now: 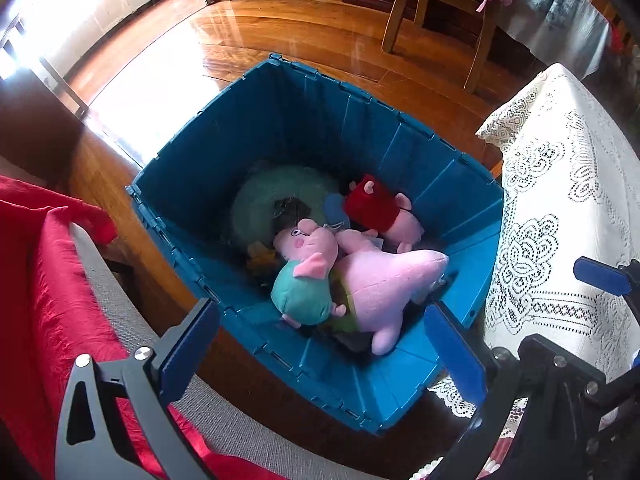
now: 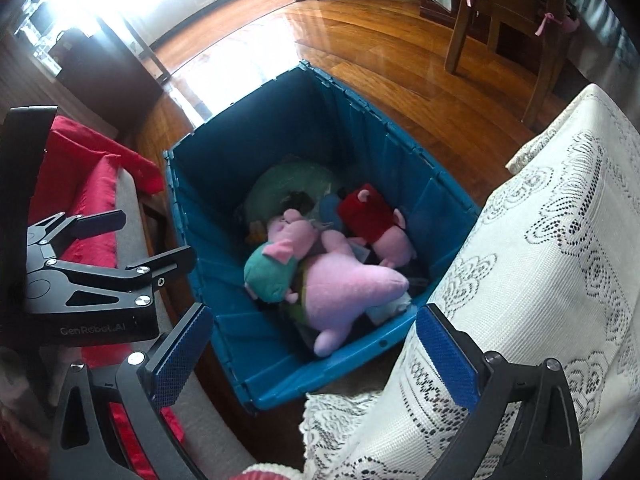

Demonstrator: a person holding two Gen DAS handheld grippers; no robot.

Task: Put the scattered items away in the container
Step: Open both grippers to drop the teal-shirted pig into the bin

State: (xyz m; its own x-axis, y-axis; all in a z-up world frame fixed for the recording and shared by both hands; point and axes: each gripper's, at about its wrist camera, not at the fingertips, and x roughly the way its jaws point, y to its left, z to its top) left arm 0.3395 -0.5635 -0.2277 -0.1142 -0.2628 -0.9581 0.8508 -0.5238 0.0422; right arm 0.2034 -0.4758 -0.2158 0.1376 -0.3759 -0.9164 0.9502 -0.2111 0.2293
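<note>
In the left wrist view, the blue container (image 1: 256, 128) stands on the wooden floor (image 1: 280, 36) in the middle of the frame, and several soft toys already lie inside it. There is a large pink plush (image 1: 384, 280) at the lower centre, a pig with a teal body (image 1: 304, 276) just left of it and touching it, a pig in a red dress (image 1: 384, 212) toward the right wall, and a pale green round cushion (image 1: 276, 196) behind them. The left claw (image 1: 320, 344) hangs above the near rim with its two blue pads wide apart and nothing between them. I judge the task is far along, perhaps nearly finished, because no loose toy shows on the floor or on the red cloth (image 1: 48, 280) at the lower left. Something yellow and something dark lie under the toys, but I cannot say what they are.

In the right wrist view, the same container (image 2: 248, 176) sits in the centre with the same toys. The right claw (image 2: 312, 356) is also spread open and empty, above the near corner. The white lace cover (image 2: 540, 260) fills the right side and hides whatever is behind it. The left claw (image 2: 120, 240) appears at the left edge. The bright window at the upper left washes out that part, so items left there cannot be ruled out
</note>
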